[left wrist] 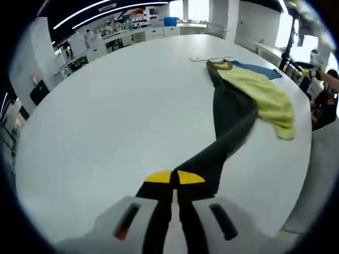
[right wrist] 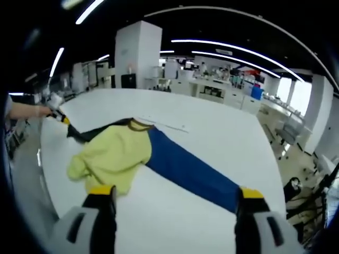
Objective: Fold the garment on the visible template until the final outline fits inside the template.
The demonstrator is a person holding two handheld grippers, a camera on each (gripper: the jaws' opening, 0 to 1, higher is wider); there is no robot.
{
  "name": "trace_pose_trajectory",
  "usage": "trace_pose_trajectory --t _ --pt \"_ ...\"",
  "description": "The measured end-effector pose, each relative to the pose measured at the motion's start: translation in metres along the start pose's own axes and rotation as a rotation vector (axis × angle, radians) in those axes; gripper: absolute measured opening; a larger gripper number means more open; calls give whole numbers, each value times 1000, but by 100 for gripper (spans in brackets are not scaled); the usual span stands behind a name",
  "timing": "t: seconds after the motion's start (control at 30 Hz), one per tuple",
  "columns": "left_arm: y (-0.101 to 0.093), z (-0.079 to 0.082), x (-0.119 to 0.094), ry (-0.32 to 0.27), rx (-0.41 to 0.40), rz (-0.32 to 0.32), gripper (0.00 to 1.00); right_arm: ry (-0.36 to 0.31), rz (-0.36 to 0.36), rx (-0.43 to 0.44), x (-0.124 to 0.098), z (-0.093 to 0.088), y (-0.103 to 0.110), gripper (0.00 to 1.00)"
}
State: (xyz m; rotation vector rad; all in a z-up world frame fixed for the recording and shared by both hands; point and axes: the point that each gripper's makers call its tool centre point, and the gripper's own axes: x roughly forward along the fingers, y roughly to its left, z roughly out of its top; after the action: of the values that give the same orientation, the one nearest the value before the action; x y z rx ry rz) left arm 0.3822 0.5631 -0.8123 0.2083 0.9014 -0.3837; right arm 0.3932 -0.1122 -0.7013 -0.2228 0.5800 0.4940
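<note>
garment (right wrist: 119,153): soft, floppy, light; best grabbed at sleeve ends
left gripper (left wrist: 174,177): clamped on dark sleeve (left wrist: 228,127)
right gripper (right wrist: 175,198): jaws wide, empty

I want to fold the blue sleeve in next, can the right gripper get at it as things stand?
Probably yes. The right gripper is open, and the end of the blue sleeve lies flat on the white table just ahead of its jaws, nothing lying over it. The left gripper is shut on the dark sleeve.

Yellow-bodied garment (right wrist: 114,156) with one blue sleeve (right wrist: 190,172) and one dark grey sleeve (left wrist: 225,135), tan at the collar (right wrist: 140,125). Plain white table (left wrist: 116,106) beneath. Yellow-tipped, grey-and-black gripper jaws.
</note>
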Motion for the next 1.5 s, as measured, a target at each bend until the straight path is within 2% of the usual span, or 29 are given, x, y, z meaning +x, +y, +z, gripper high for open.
trace_pose_trajectory --t 0.1,0.2,0.37,0.47,0.73,0.9,1.1,1.2,1.4,1.5 --pt "9 -5 11 24 -18 -2 0 -38 9 16 -1 11 8 95" --pt "11 -11 17 53 -29 -6 0 -50 16 25 1 14 13 95" --pt "27 -22 26 88 -49 7 0 -56 24 43 7 13 20 95" --pt "35 -26 24 102 -59 21 0 -48 28 55 12 9 19 94" --pt "63 -15 23 82 -63 52 0 -31 37 72 20 3 21 94" --pt "70 -23 17 102 -35 60 0 -21 45 66 23 1 26 94" --pt "69 -33 1 109 -14 51 0 -17 46 69 24 -1 26 94" --pt "76 -42 -8 120 -15 77 0 -19 46 71 25 0 27 93" --pt "89 -40 -6 123 -3 127 0 -13 54 63 28 0 30 93" --pt "94 -41 0 179 89 156 0 -11 54 63 28 0 29 93"
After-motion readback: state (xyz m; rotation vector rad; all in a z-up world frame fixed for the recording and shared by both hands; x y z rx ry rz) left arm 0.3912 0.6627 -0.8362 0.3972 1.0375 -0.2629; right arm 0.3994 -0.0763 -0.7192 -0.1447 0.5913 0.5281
